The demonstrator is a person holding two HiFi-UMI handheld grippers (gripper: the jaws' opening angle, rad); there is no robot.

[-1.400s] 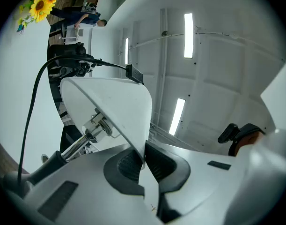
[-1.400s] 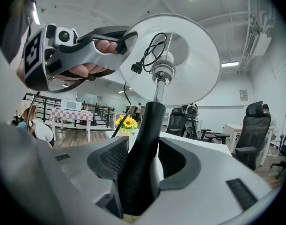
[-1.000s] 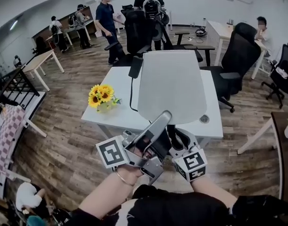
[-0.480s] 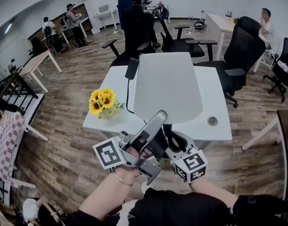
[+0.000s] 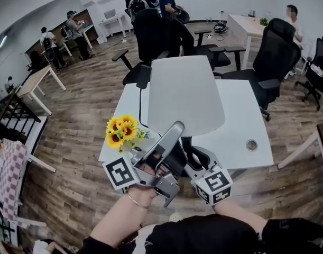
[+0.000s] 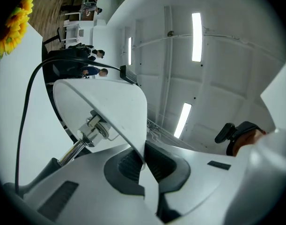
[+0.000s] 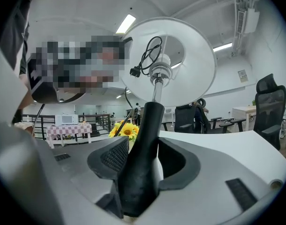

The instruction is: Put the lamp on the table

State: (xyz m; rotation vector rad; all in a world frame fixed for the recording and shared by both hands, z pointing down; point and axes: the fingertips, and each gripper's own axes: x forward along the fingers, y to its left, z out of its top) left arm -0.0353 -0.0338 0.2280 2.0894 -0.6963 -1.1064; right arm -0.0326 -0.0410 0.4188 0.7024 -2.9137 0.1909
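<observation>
A bunch of yellow sunflowers (image 5: 121, 131) stands at the near left corner of a white table (image 5: 240, 115). Whatever vase holds them is too hidden behind the blooms to make out. Just right of the flowers, the left gripper (image 6: 144, 158) has its jaws pressed together on the thin rim of the lamp's white shade (image 5: 185, 94). The lamp (image 7: 154, 93) is held between both grippers over the table's near edge, its top leaning away from the person. A black cord (image 5: 139, 107) runs along the shade's left side. The right gripper (image 7: 140, 165) pinches the lamp's black stem (image 7: 145, 125) beneath the shade. The lamp's base is hidden under the grippers, so whether it touches the tabletop cannot be told. Beyond the table stand black office chairs (image 5: 275, 52) and several people (image 5: 74, 28), small and partly cut off at the top.
</observation>
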